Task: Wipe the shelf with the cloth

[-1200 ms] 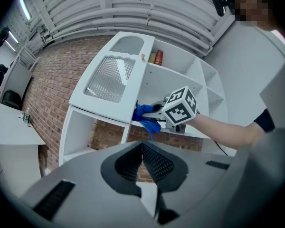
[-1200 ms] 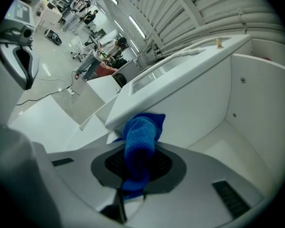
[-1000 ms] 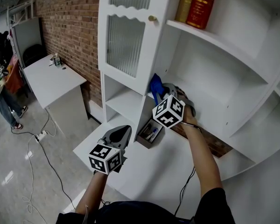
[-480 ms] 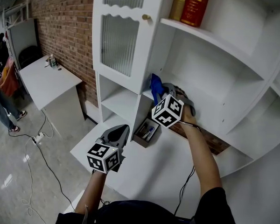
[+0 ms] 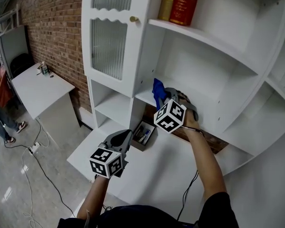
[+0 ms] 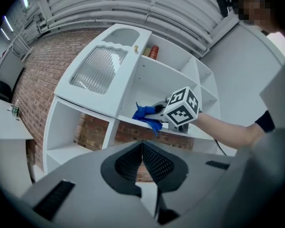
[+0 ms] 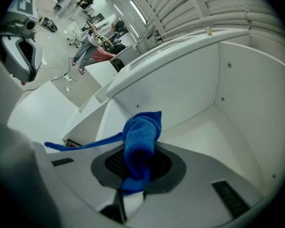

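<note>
Entry, shelf wipe. The blue cloth (image 5: 157, 90) is bunched up and clamped in the right gripper (image 5: 162, 97). In the right gripper view the jaws are closed on the cloth's lower end. The rest of the cloth (image 7: 141, 137) stands up past the jaws, and one thin tail trails off to the left.

The cloth sits at the front left corner of the open white shelf (image 7: 213, 137), close to the side wall. I cannot tell whether it is pressing on the shelf floor or just above it. My right hand (image 5: 191, 118) is at the shelf's front edge.

The left gripper (image 5: 125, 134) is held low over the white desk (image 5: 147, 172), well apart from the shelf. In the left gripper view its jaws are together with nothing between them, and they point up toward the right gripper.

One shelf up stand a red book (image 5: 183, 4) and a gold book (image 5: 167, 0), side by side. To the left of the shelf is a ribbed glass door (image 5: 107, 46) with a small knob. At the back of the desk, under the shelf, is a small tray of pens (image 5: 143, 133). A brick wall (image 5: 52, 23) is at far left, with a second desk (image 5: 35, 87) against it.
</note>
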